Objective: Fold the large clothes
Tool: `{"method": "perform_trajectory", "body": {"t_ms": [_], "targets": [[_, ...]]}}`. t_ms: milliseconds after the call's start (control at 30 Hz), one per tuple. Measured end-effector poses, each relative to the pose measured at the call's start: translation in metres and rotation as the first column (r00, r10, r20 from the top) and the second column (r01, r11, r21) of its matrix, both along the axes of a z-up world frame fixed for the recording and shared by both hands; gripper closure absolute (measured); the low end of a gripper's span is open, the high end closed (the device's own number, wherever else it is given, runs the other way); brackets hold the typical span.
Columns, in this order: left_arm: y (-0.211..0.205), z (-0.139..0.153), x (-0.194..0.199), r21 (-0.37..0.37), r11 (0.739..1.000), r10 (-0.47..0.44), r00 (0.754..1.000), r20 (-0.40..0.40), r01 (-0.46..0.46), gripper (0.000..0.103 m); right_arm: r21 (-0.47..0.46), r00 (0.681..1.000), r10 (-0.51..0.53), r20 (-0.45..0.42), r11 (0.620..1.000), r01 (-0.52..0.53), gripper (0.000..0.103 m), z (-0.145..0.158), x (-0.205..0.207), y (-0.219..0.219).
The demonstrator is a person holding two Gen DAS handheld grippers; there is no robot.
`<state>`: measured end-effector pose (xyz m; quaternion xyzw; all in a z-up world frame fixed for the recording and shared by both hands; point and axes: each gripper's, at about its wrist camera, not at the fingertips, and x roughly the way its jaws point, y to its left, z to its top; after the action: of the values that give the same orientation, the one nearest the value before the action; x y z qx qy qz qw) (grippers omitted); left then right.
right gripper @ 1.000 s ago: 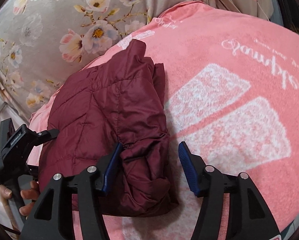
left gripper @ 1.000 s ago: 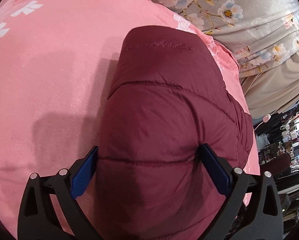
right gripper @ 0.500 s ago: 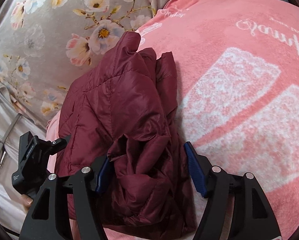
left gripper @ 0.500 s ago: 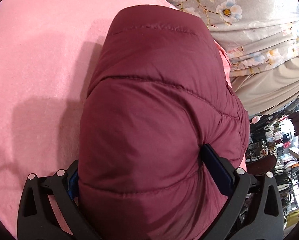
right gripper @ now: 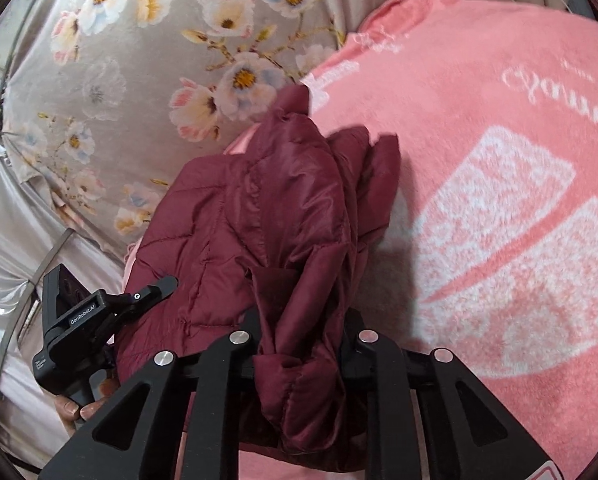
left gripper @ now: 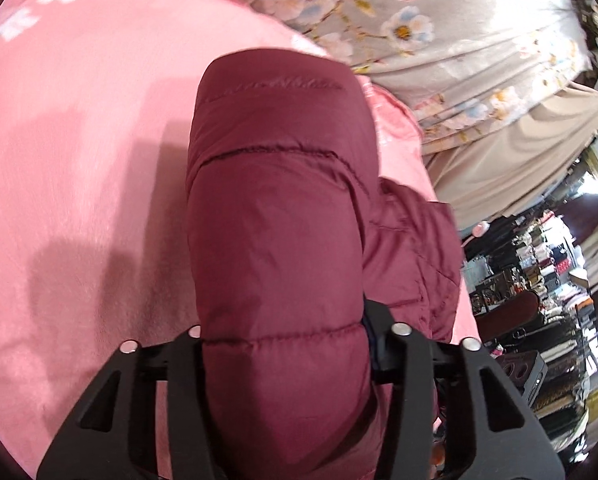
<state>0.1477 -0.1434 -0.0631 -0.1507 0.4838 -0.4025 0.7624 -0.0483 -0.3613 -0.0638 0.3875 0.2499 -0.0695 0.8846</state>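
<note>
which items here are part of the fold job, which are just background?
In the job:
- maroon puffer jacket
- left gripper, shut on it
- right gripper, shut on it
- pink blanket, the folding surface

Just there:
- floral sheet
- beige fabric
- cluttered shelves

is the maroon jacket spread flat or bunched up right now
Bunched up. The maroon puffer jacket lies in a folded heap on the pink blanket, clamped by the right gripper and left gripper.
</note>
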Motion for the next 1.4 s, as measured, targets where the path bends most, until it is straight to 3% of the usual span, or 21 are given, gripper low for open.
{"method": "perform_trajectory", "body": {"t_ms": [233,467,767,900,1133,1267,1400], "targets": [[0.008,0.058,-0.03,-0.084,0.995,-0.047,0.992,0.121,0.058,0.063,-0.166,0.988,-0.009,0.155,0.986,0.035,0.084,0.08,-0.036,0.024],[0.03,0.136,-0.071,-0.188,0.976,-0.049,0.95,0.309,0.112,0.063,-0.325,0.952,0.011,0.306,0.941,0.093,0.084,0.154,-0.067,0.053],[0.07,0.226,-0.123,-0.325,0.931,0.014,0.871,0.491,0.168,0.063,-0.498,0.87,0.103,0.482,0.849,0.176,0.084,0.242,-0.11,0.086],[0.095,0.259,-0.145,-0.357,0.915,0.053,0.823,0.565,0.186,0.062,-0.552,0.833,0.161,0.53,0.811,0.194,0.084,0.27,-0.117,0.1],[0.138,0.298,-0.167,-0.36,0.915,0.127,0.717,0.685,0.181,0.06,-0.622,0.759,0.295,0.581,0.762,0.18,0.084,0.307,-0.106,0.135],[0.168,0.312,-0.164,-0.37,0.918,0.183,0.673,0.717,0.144,0.058,-0.656,0.73,0.361,0.58,0.738,0.156,0.084,0.318,-0.083,0.162],[0.195,0.317,-0.152,-0.368,0.927,0.235,0.644,0.728,0.078,0.058,-0.661,0.716,0.398,0.574,0.741,0.118,0.084,0.318,-0.057,0.183]]}}
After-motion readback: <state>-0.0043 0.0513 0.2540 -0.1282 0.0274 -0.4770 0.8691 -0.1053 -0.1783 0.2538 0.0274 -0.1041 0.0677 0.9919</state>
